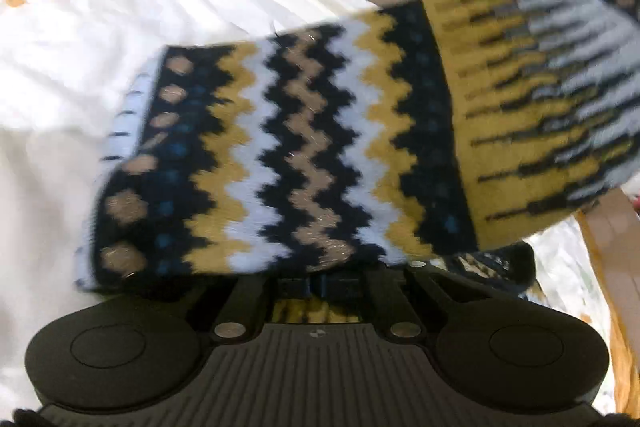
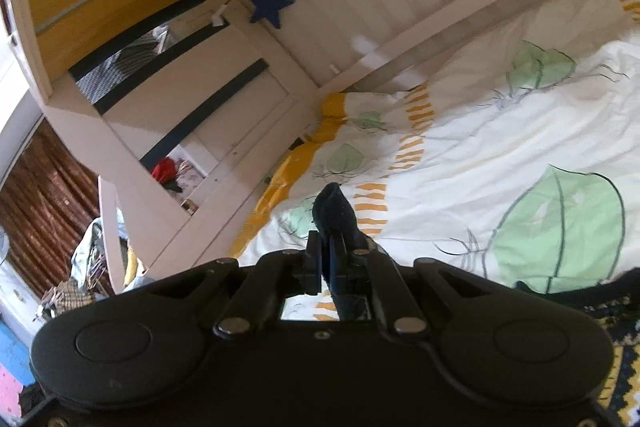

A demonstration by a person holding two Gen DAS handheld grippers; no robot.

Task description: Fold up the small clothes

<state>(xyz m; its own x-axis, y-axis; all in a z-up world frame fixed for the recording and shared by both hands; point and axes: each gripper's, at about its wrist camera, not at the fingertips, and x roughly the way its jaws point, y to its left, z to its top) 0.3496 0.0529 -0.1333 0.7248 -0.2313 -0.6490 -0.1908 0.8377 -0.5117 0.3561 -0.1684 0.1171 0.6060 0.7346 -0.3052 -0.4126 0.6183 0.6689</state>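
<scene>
Above the bed's duvet (image 2: 460, 147): left gripper (image 1: 316, 285) pinches zigzag knit sock (image 1: 304, 155), long axis running left-right, blurred. Right gripper (image 2: 328, 267) pinches its dark tip (image 2: 334, 213).

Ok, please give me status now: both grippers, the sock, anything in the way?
Left gripper shut on patterned sock. Right gripper shut on its dark toe. Sock lifted over bedsheet. Nothing blocking.
</scene>
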